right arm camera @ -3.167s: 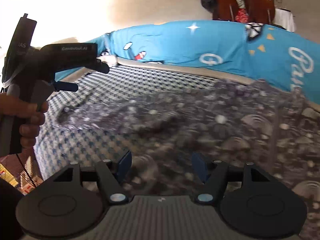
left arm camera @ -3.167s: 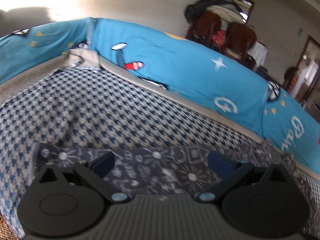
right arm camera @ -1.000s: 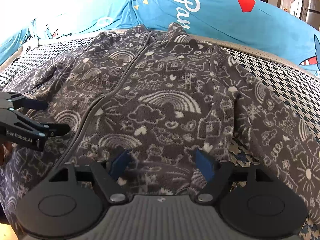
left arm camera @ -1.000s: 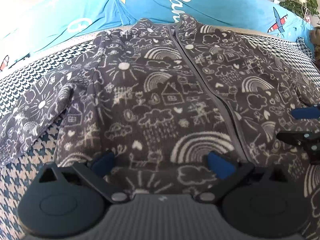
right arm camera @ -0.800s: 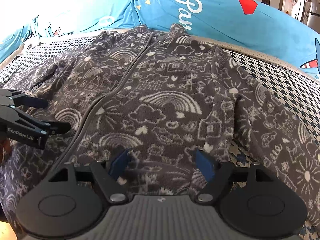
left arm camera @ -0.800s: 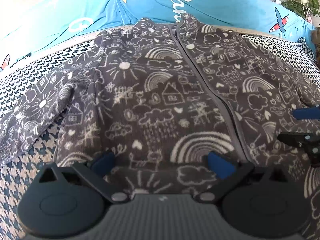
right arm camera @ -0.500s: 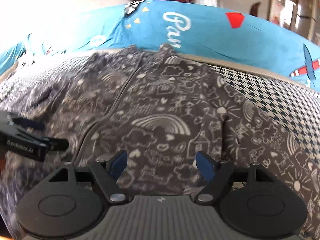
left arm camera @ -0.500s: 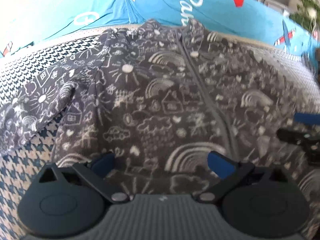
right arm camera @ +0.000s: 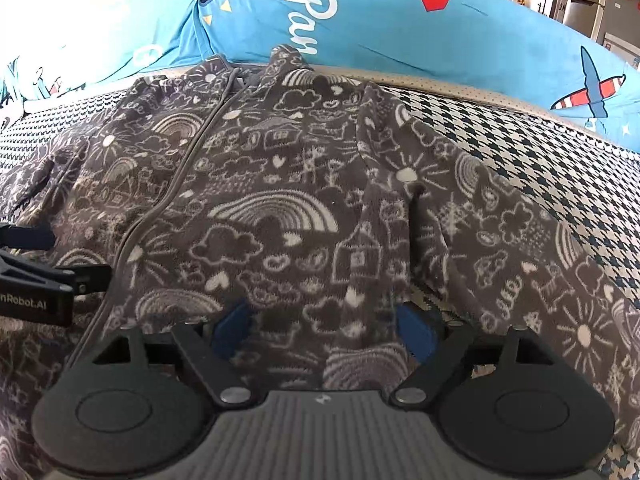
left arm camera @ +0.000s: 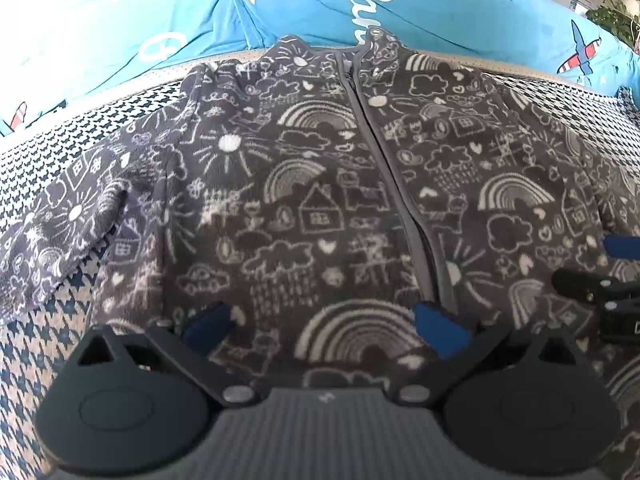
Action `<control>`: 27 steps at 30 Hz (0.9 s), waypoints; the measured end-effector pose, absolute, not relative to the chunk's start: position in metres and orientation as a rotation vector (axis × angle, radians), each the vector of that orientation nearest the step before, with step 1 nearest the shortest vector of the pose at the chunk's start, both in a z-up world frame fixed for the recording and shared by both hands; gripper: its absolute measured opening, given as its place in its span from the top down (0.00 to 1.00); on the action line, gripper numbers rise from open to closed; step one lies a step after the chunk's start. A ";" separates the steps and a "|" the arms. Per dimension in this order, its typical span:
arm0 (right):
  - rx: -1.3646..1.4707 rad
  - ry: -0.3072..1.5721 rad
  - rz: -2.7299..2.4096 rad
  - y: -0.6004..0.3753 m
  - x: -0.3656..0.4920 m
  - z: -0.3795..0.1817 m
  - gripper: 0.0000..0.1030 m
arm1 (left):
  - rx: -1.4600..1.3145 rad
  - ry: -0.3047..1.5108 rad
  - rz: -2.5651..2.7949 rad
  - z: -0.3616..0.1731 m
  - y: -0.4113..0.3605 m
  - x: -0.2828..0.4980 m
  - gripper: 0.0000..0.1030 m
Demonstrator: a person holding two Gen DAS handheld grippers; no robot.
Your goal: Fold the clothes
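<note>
The left hand-held gripper [left arm camera: 322, 326] hovers wide open over the jacket's lower hem, gripping nothing; the grey doodle-print jacket [left arm camera: 320, 208] lies zipped and face-up on the houndstooth sofa seat [right arm camera: 532, 140]; the right hand-held gripper [right arm camera: 326, 330] likewise gapes empty over the hem.

Both views are daylit and bright overall, with strong fisheye curvature: straight edges bow, and the frame corners fall to black vignette. The upper left corner of each view is blown out to near-white glare, washing the bright blue printed cushion cover [left arm camera: 420, 12] pale there. The dark grey fleece zip jacket with white doodle print [left arm camera: 320, 184] reads reasonably sharp at centre in both views, softening toward the margins. Shallow shadows sit in its folds beside the sleeve [right arm camera: 416, 216]. The black-and-white houndstooth sofa cover [right arm camera: 520, 148] shows slight shimmer in its fine pattern. Colours are saturated.
</note>
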State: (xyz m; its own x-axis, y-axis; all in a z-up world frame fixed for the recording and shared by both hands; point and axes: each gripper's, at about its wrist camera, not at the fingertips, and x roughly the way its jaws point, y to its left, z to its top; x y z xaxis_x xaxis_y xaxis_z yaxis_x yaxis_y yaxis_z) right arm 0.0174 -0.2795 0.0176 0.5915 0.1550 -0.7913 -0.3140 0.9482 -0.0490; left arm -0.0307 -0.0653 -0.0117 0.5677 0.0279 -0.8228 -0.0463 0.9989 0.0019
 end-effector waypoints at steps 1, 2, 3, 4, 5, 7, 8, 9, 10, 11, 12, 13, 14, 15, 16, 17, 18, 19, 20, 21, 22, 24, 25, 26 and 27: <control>-0.186 0.902 0.271 -0.280 0.017 0.017 0.18 | -0.018 0.963 0.044 -0.012 -0.066 -0.031 0.00; -0.181 0.905 0.266 -0.280 0.017 0.017 0.17 | -0.017 0.962 0.044 -0.012 -0.066 -0.031 0.00; -0.177 0.907 0.263 -0.281 0.017 0.016 0.16 | -0.017 0.961 0.043 -0.013 -0.066 -0.031 0.00; -0.170 0.909 0.258 -0.281 0.017 0.016 0.15 | -0.017 0.961 0.043 -0.013 -0.066 -0.031 0.00; -0.164 0.910 0.251 -0.281 0.018 0.016 0.15 | -0.018 0.961 0.043 -0.013 -0.066 -0.031 0.00; -0.151 0.913 0.237 -0.281 0.018 0.015 0.13 | -0.017 0.960 0.047 -0.013 -0.067 -0.031 0.00; -0.145 0.915 0.229 -0.281 0.018 0.015 0.12 | -0.016 0.959 0.049 -0.013 -0.067 -0.031 0.00; -0.142 0.917 0.222 -0.280 0.019 0.015 0.12 | -0.014 0.959 0.051 -0.013 -0.068 -0.031 0.00; -0.142 0.918 0.218 -0.279 0.019 0.014 0.12 | -0.014 0.959 0.053 -0.013 -0.068 -0.031 0.00; -0.143 0.919 0.214 -0.279 0.020 0.014 0.11 | -0.014 0.959 0.054 -0.013 -0.068 -0.031 0.00; -0.144 0.918 0.212 -0.279 0.020 0.014 0.11 | -0.015 0.959 0.053 -0.013 -0.068 -0.031 0.00; -0.144 0.917 0.211 -0.279 0.020 0.014 0.10 | -0.017 0.960 0.052 -0.013 -0.068 -0.031 0.00; -0.145 0.917 0.209 -0.278 0.020 0.014 0.10 | -0.018 0.960 0.052 -0.013 -0.067 -0.031 0.00; -0.148 0.917 0.208 -0.278 0.020 0.014 0.10 | -0.018 0.960 0.051 -0.013 -0.067 -0.031 0.00; -0.149 0.918 0.207 -0.277 0.020 0.014 0.10 | -0.019 0.959 0.050 -0.013 -0.067 -0.032 0.00; -0.149 0.922 0.208 -0.277 0.021 0.014 0.10 | -0.019 0.959 0.049 -0.013 -0.067 -0.032 0.00; -0.146 0.927 0.209 -0.278 0.022 0.014 0.10 | -0.019 0.958 0.049 -0.013 -0.066 -0.032 0.00; -0.142 0.932 0.207 -0.278 0.023 0.015 0.10 | -0.020 0.958 0.049 -0.014 -0.066 -0.032 0.00; -0.140 0.935 0.204 -0.278 0.024 0.016 0.10 | -0.020 0.959 0.050 -0.014 -0.067 -0.031 0.00; -0.145 0.933 0.199 -0.278 0.024 0.018 0.11 | -0.019 0.960 0.051 -0.014 -0.067 -0.031 0.00; -0.158 0.925 0.198 -0.277 0.023 0.021 0.11 | -0.019 0.961 0.051 -0.014 -0.067 -0.031 0.00; -0.178 0.900 0.192 -0.277 0.021 0.029 0.11 | -0.019 0.965 0.052 -0.014 -0.067 -0.031 0.00; -0.176 0.881 0.186 -0.280 0.020 0.035 0.11 | -0.019 0.968 0.052 -0.014 -0.067 -0.030 0.00; -0.169 0.864 0.177 -0.283 0.018 0.040 0.11 | -0.020 0.970 0.051 -0.014 -0.067 -0.030 0.00; -0.152 0.850 0.165 -0.288 0.017 0.045 0.10 | -0.020 0.972 0.050 -0.013 -0.067 -0.030 0.00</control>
State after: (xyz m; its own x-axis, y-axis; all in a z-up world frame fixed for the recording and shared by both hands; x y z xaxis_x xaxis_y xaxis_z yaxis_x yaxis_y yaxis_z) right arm 0.0170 -0.2875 0.0446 0.6488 0.0838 -0.7563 -0.2052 0.9764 -0.0679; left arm -0.0296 -0.0668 -0.0134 0.5623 0.0337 -0.8262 -0.0520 0.9986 0.0053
